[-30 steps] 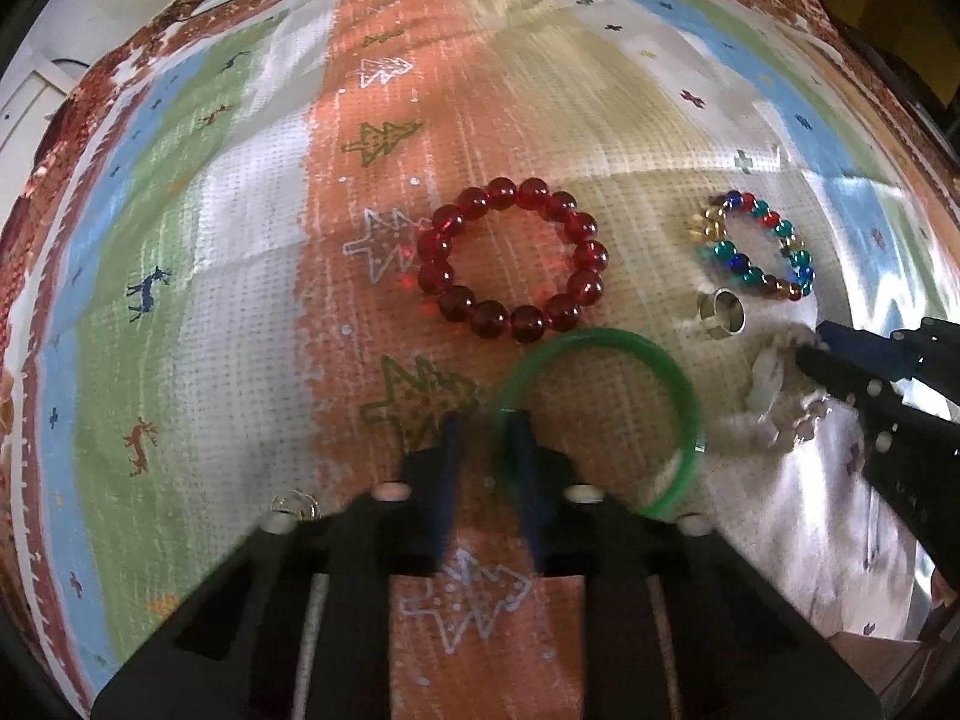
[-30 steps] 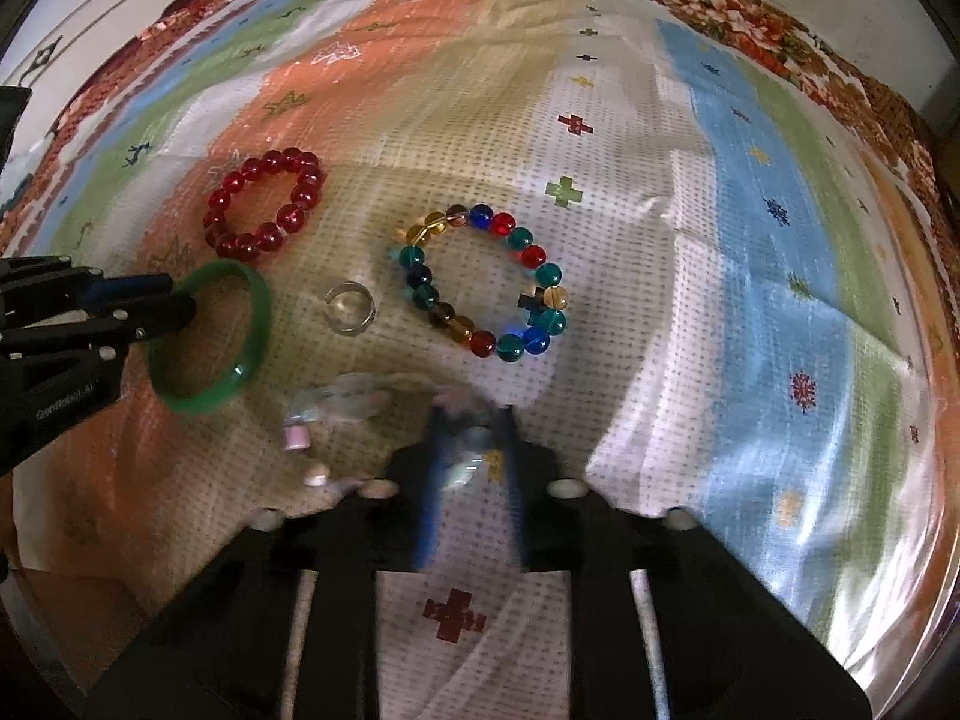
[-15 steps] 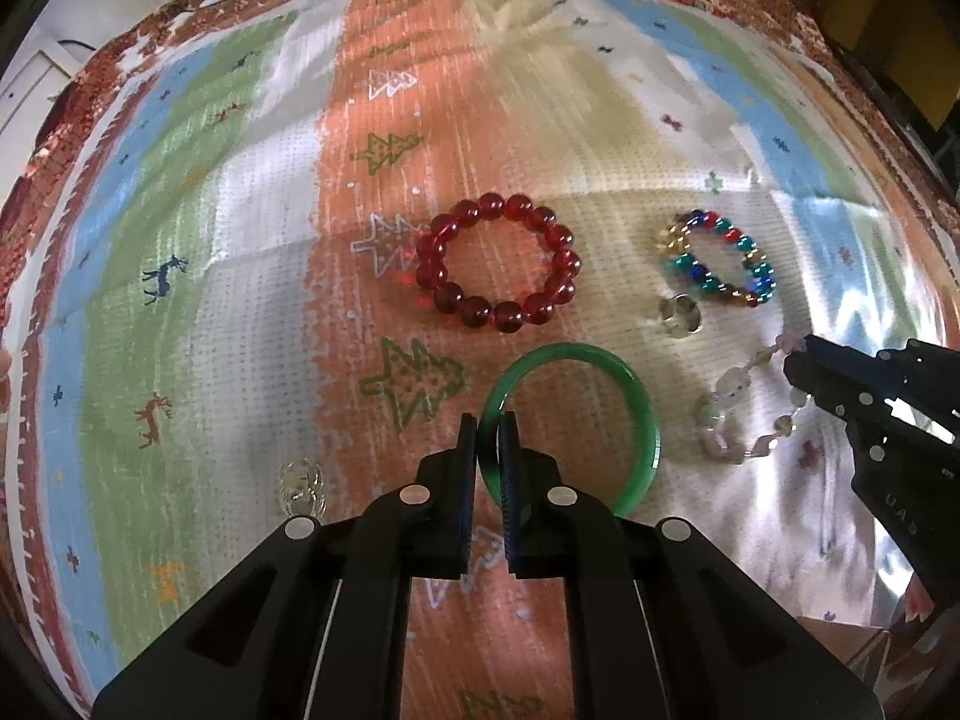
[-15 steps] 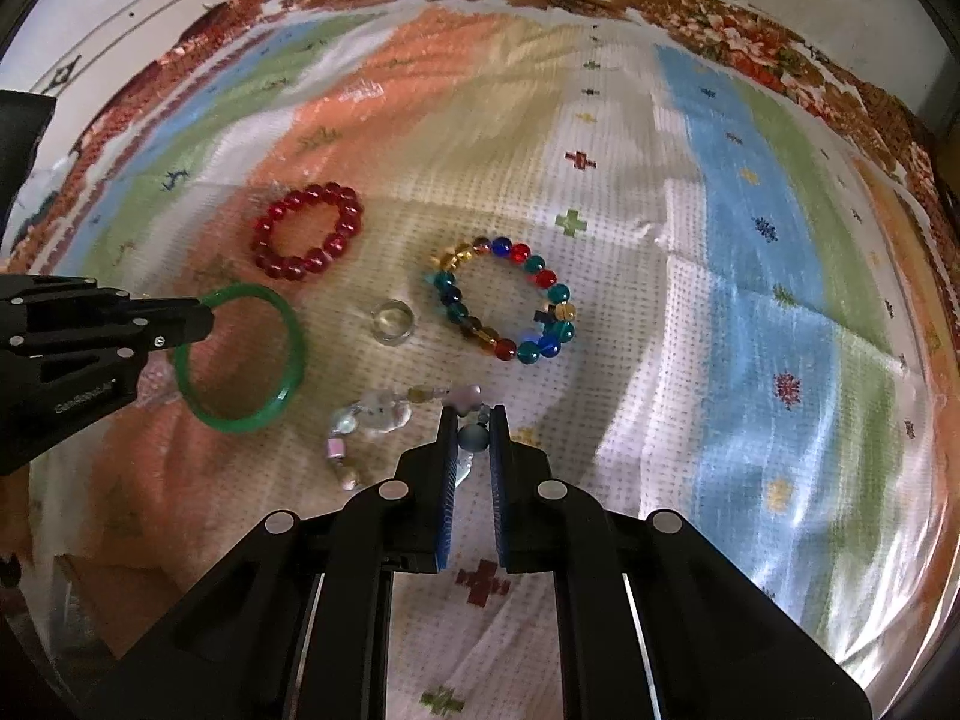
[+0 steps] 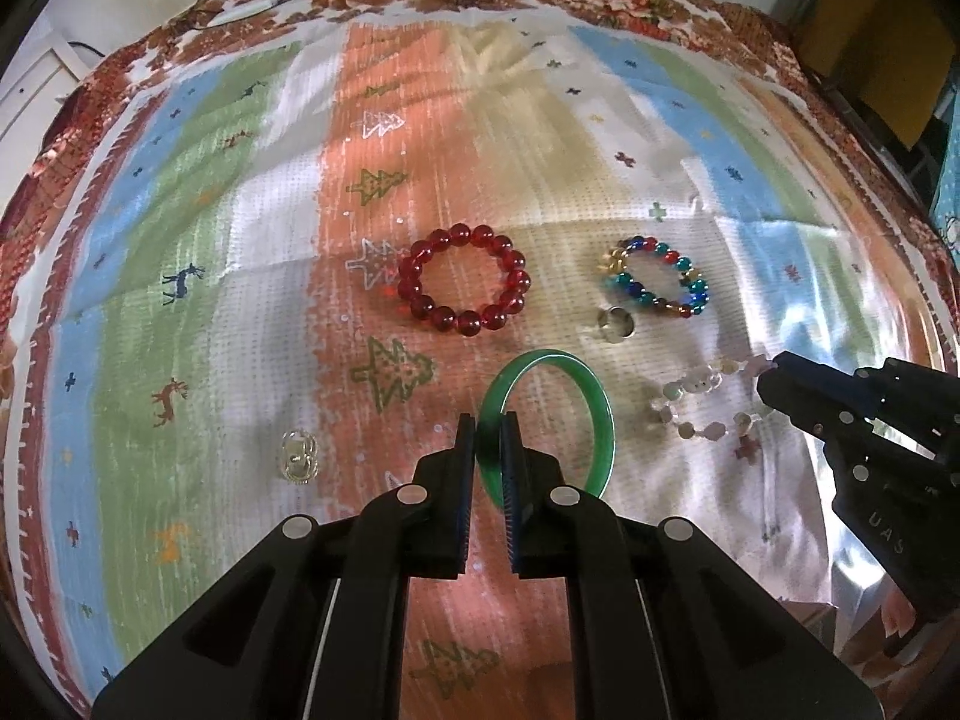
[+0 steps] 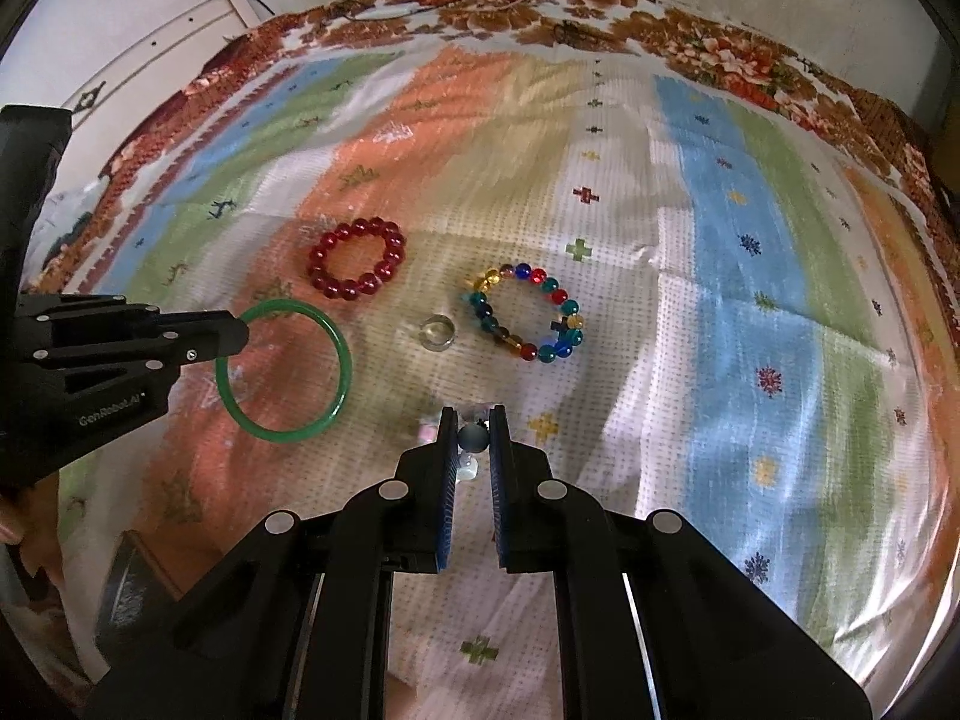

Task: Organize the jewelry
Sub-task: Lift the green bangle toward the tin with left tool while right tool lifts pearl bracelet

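Left gripper (image 6: 240,333) side panel, from my right wrist camera: I read white lettering "GenRobot.AI".
Right gripper (image 5: 771,375) side panel, from my left wrist camera: I can only make out white letters "UAS", seen at an angle; the rest I cannot read.
Cloth (image 6: 720,276): I see printed trees, deer and crosses, no words or numbers.

**Black grippers, blue pads**

The left gripper (image 5: 489,432) and right gripper (image 6: 474,429) are matte black plastic with angular arms, round silver screws and ribbed blue pads (image 5: 510,480). White lettering marks the sides. A bit of skin (image 6: 9,531) shows.
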A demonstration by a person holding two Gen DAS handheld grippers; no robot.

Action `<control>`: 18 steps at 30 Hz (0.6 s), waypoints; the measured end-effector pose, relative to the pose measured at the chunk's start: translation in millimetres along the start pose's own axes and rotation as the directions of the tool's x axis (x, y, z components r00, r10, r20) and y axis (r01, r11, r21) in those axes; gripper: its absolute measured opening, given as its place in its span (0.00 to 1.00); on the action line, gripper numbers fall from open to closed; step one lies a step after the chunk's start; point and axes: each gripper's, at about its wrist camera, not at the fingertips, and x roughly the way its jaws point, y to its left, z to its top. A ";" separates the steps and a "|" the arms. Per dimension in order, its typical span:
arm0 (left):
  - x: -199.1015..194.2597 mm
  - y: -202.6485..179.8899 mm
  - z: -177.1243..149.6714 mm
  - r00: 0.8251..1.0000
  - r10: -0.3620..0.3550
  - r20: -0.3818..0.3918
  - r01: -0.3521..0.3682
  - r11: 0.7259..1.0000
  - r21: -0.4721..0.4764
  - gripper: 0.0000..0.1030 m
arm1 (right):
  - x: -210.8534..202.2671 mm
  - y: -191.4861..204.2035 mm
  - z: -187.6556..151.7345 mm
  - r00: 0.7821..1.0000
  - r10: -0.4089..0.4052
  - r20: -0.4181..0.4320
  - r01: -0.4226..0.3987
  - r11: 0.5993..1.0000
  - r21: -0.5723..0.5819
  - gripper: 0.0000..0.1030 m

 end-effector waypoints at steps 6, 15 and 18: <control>-13.4 -0.5 -1.9 1.000 -0.009 0.027 0.009 1.000 -0.013 0.08 | -12.1 0.5 -2.2 1.000 0.008 0.021 -0.008 1.000 0.000 0.11; -32.6 -5.4 -10.1 0.998 -0.023 0.058 0.024 1.000 -0.020 0.08 | -34.3 8.0 -8.8 0.998 0.027 0.054 -0.027 1.000 -0.011 0.11; -40.2 -7.9 -13.4 0.997 -0.030 0.072 0.031 0.999 -0.019 0.08 | -45.0 11.6 -11.1 0.996 0.037 0.076 -0.036 0.999 -0.022 0.11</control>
